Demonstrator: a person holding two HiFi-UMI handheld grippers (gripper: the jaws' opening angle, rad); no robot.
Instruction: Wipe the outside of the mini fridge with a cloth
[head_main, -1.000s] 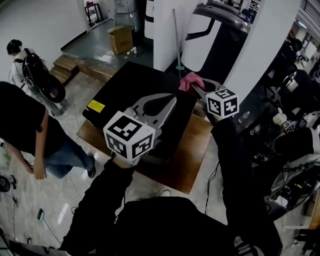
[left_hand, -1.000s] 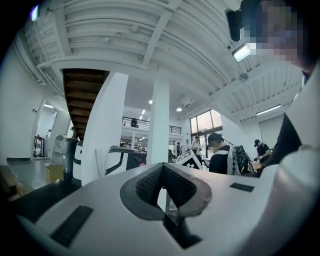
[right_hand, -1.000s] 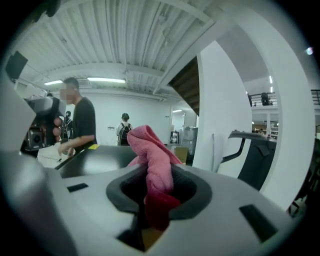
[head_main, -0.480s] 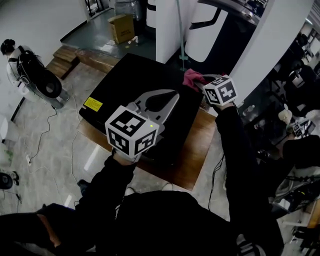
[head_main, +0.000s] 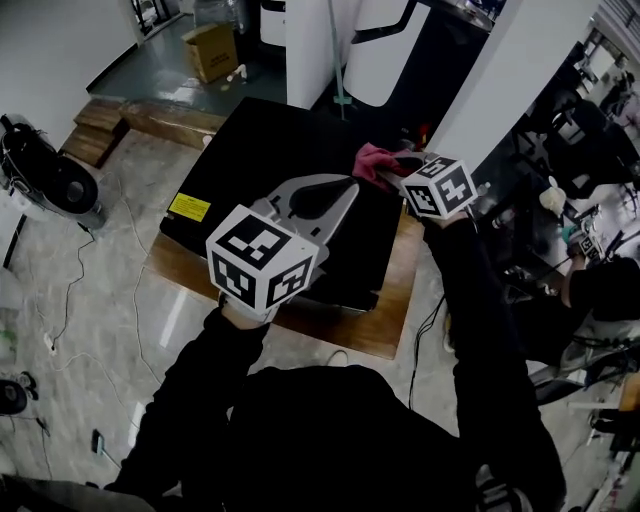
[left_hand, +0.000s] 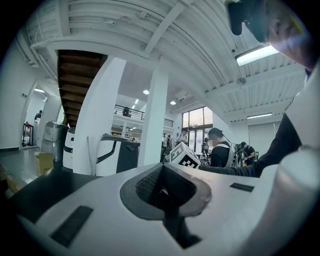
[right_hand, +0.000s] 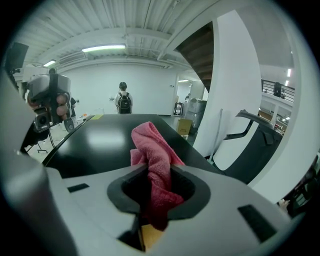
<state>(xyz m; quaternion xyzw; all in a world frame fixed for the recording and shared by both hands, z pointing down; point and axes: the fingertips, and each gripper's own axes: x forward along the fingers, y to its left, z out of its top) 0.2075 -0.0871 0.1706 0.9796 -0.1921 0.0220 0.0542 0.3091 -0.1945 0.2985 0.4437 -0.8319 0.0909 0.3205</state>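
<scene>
The black mini fridge (head_main: 265, 165) lies flat on a low wooden platform (head_main: 390, 305), its broad glossy side facing up. My right gripper (head_main: 392, 168) is shut on a pink cloth (head_main: 372, 158), which rests at the fridge's far right edge. In the right gripper view the cloth (right_hand: 152, 145) bunches out between the jaws of the right gripper (right_hand: 155, 167) over the black fridge surface (right_hand: 100, 137). My left gripper (head_main: 350, 188) hovers above the fridge's near right part, shut, with nothing in it. In the left gripper view, the left gripper (left_hand: 163, 165) has its jaws together.
A white pillar (head_main: 490, 70) and a white-and-black machine (head_main: 385, 45) stand just beyond the fridge. A cardboard box (head_main: 210, 50) and wooden steps (head_main: 95, 130) lie at the far left. Cables trail over the tiled floor (head_main: 110, 300). A seated person (head_main: 600, 290) is at the right.
The head view has swung. The people at the left have gone out of view. The right gripper keeps the cloth at the fridge's far right edge, and the left gripper has barely moved.
</scene>
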